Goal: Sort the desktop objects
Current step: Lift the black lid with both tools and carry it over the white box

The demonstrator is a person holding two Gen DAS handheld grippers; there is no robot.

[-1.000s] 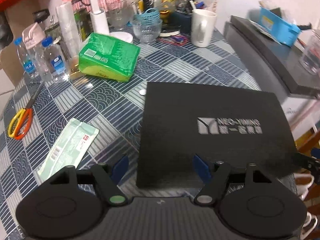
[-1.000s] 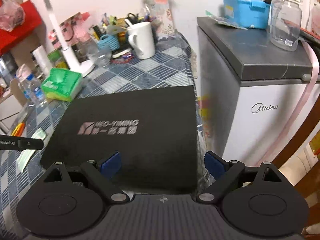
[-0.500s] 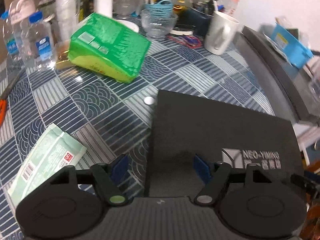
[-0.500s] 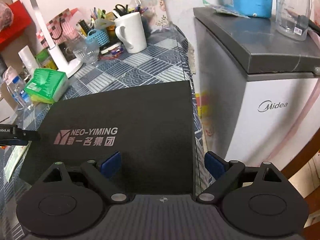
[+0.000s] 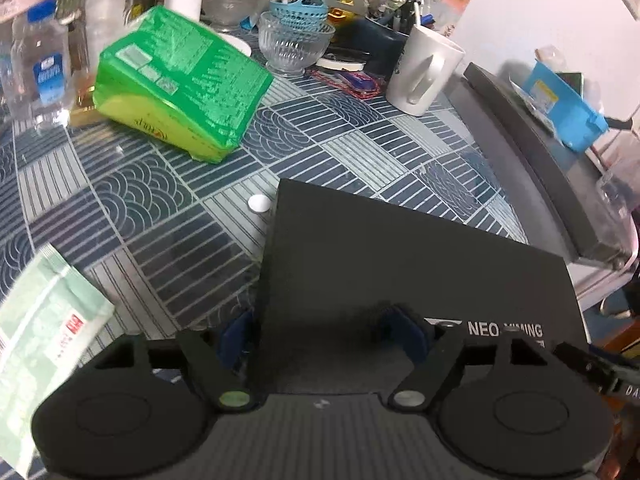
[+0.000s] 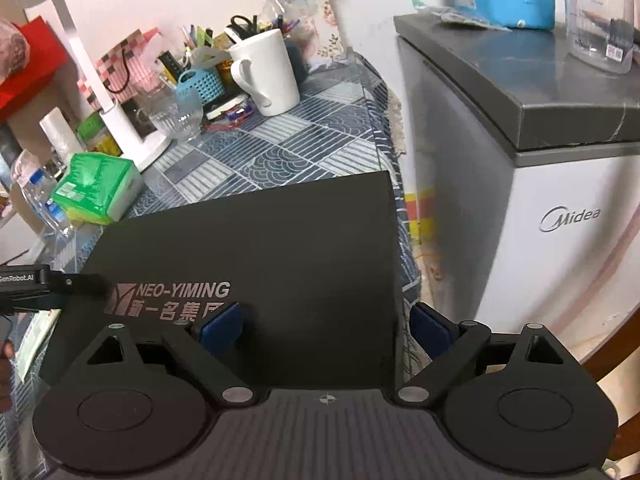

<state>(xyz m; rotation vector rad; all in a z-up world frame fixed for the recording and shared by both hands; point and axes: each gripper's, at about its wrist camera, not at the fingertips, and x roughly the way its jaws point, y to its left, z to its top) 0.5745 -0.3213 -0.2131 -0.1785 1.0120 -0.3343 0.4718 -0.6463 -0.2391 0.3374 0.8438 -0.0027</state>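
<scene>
A flat black box (image 5: 400,272) with a silver NEO-YIMING logo lies on the patterned table (image 5: 160,200), at its right side. My left gripper (image 5: 320,334) hangs low over the box's near left corner and its jaws are opening. One blue pad (image 5: 236,336) is outside the left edge and the other is above the lid; neither presses on it. My right gripper (image 6: 326,326) straddles the box's (image 6: 280,248) near right edge, its jaws opening a little. One pad (image 6: 430,328) is past the edge, and nothing is gripped.
A green tissue pack (image 5: 180,88), glass bowl (image 5: 294,46), white mug (image 5: 424,72), water bottle (image 5: 40,68) and stationery crowd the far side. A pale green wipes pack (image 5: 40,320) lies near left. A grey Midea fridge (image 6: 540,220) stands right of the table.
Both grippers have sunk closer to the black box. The left one slid toward its near left corner and its jaws spread wider. The right one settled over the near right edge.
</scene>
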